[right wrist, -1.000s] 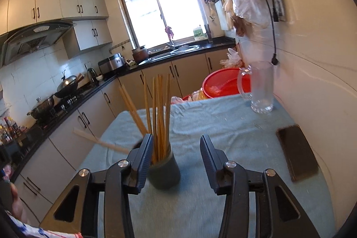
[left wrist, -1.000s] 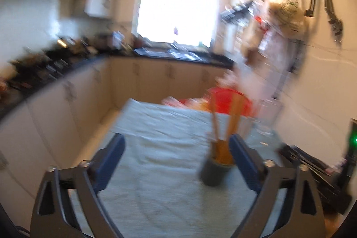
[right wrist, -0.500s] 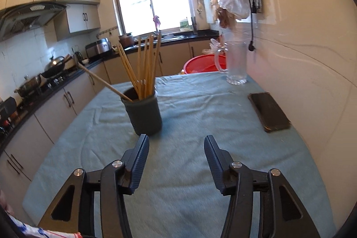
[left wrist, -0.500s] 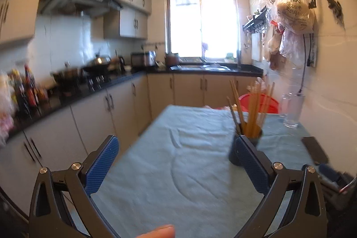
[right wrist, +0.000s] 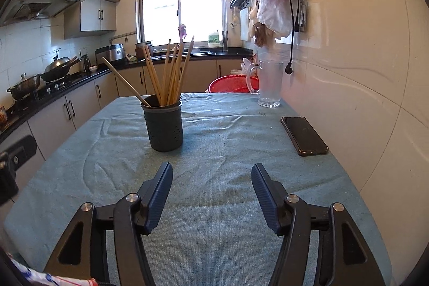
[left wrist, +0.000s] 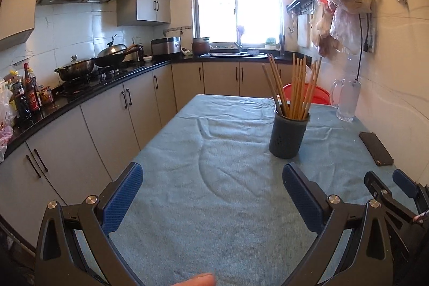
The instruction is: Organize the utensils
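chopsticks [right wrist: 171, 71] stand bundled in dark holder [right wrist: 164, 125], upright on cloth-covered counter [right wrist: 214, 205]. left tongs [left wrist: 211, 195] and right tongs [right wrist: 211, 192] spread wide, empty, near holder.

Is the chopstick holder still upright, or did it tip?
Upright. The chopstick holder stands on its base on the blue cloth, chopsticks fanning from its open top, one leaning far left.
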A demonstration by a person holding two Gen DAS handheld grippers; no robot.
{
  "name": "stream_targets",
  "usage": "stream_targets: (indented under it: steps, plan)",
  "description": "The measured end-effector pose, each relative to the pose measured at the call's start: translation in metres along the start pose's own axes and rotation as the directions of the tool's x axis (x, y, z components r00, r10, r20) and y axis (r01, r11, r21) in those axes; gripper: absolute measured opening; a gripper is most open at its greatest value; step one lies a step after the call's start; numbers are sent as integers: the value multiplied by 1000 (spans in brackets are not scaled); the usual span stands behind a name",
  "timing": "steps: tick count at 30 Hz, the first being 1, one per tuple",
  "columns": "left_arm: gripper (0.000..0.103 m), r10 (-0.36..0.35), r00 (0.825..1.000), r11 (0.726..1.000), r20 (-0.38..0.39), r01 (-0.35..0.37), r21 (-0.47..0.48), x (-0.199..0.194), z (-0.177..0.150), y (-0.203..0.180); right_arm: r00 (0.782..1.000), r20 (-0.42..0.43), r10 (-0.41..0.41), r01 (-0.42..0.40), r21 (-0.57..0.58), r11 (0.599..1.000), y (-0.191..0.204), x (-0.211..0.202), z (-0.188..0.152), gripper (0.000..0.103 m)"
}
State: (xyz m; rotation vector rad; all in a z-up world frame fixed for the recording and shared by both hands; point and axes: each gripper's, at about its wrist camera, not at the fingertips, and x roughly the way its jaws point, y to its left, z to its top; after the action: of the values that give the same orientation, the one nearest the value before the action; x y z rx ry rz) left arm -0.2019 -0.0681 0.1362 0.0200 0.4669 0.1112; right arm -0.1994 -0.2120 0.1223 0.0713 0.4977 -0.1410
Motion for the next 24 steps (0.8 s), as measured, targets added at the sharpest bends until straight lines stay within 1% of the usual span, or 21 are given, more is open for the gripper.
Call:
stream_targets:
  steps: [6, 10, 24]
  plan:
    - [103, -25, 999, 1000, -29, 25, -1, 0, -3, -1, 1000, -4, -4, 4, 12, 1000, -2, -1, -1, 66]
    - [103, -27, 999, 1000, -42, 27, 2, 1, -5, -1, 1000, -1, -4, 4, 15, 1000, -1, -3, -1, 68]
    - [103, -49, 994, 999, -96, 50, 6, 9, -8, -4, 1000, -10, -11, 11, 21, 1000, -2, -2, -1, 68]
